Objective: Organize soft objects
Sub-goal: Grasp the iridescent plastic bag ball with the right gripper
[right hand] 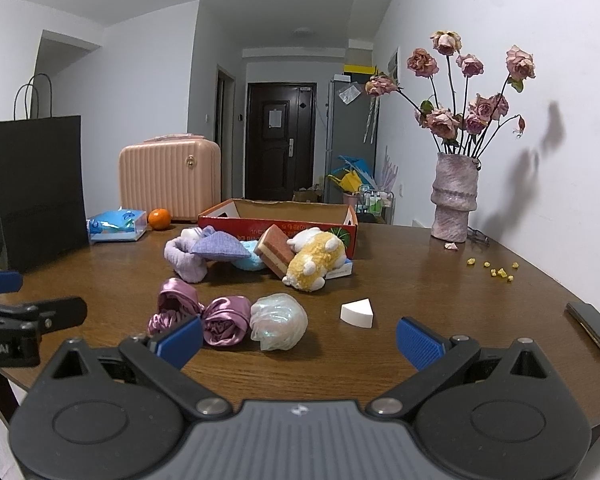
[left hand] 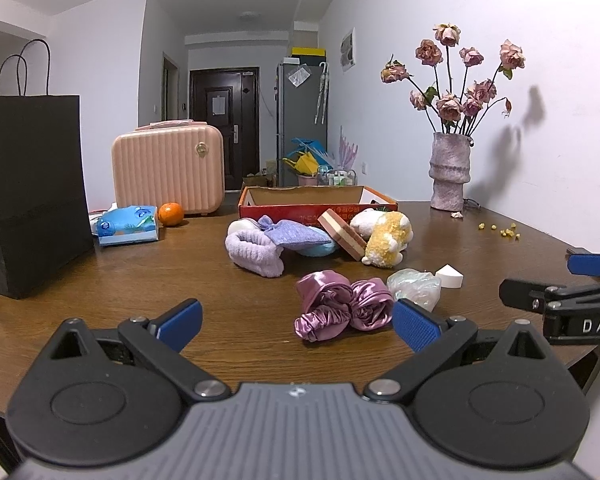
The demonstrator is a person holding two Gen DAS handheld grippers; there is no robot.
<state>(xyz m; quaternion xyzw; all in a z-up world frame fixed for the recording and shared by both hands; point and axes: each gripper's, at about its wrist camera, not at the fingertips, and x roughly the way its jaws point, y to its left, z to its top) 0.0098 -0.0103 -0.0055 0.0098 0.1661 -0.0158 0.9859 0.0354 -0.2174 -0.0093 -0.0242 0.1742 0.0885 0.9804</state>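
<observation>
Soft things lie on the wooden table (left hand: 100,280) before an open red cardboard box (left hand: 300,210): a lilac headband (left hand: 252,254), a purple pouch (left hand: 296,232), a layered sponge (left hand: 342,236), a yellow plush toy (left hand: 388,238). Closer in lie a pink satin scrunchie (left hand: 340,306), a pearly white mesh puff (right hand: 278,322) and a white wedge sponge (right hand: 357,313). My left gripper (left hand: 298,322) stands open just short of the scrunchie. My right gripper (right hand: 300,338) stands open in front of the mesh puff. Neither holds anything.
A black paper bag (left hand: 36,192) stands at the left, with a pink case (left hand: 168,168), a tissue pack (left hand: 126,224) and an orange (left hand: 171,214) behind. A vase of dried roses (right hand: 454,196) stands at the back right. A phone (right hand: 594,326) lies near the right edge.
</observation>
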